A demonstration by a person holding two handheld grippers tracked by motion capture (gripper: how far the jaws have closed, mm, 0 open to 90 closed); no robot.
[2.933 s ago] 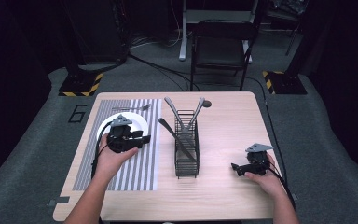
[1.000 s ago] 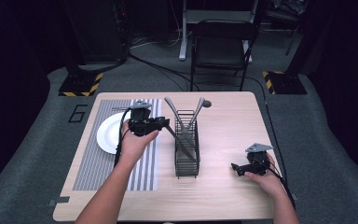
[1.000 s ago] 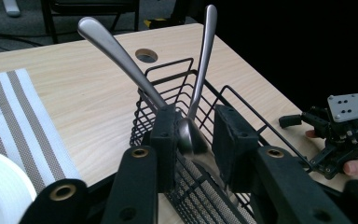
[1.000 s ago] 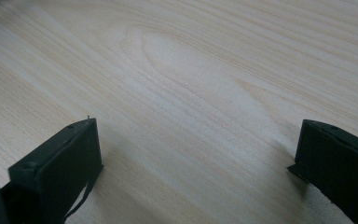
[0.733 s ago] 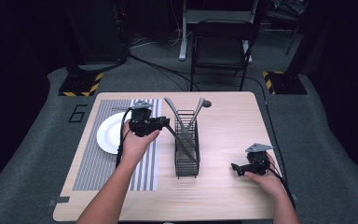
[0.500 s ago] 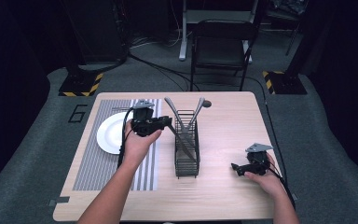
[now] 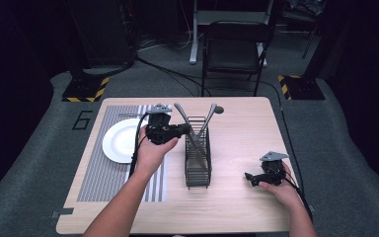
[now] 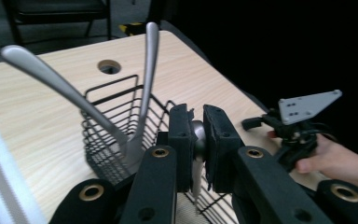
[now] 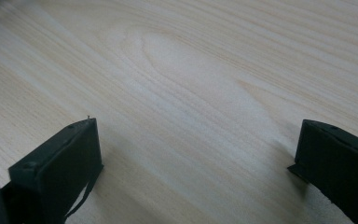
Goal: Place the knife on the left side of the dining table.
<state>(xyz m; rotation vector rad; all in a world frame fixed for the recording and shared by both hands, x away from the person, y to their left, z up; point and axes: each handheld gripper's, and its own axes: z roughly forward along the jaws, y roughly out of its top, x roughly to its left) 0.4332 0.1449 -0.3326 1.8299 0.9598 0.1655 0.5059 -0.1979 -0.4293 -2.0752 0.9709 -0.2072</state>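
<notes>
Left jaws pinching a utensil at the rack's far end.

I had the left gripper [image 8: 196, 140] closed on the handle of a metal utensil [image 8: 197, 140] that stood in the wire rack [image 7: 198, 153] near the middle of the worktop [image 7: 237, 202]. Its long axis ran steeply down between the jaws into the basket, so I judged the way out was up along that line. Two more utensils [image 8: 74, 100] leaned out of the rack's far end, just beside my grip, and could snag. The plate [image 7: 121, 143] lay on the striped mat [image 7: 98, 177] toward the left edge. The right gripper [image 7: 264, 177] rested near the front right corner, jaws wide apart and empty, well away from the rack.
</notes>
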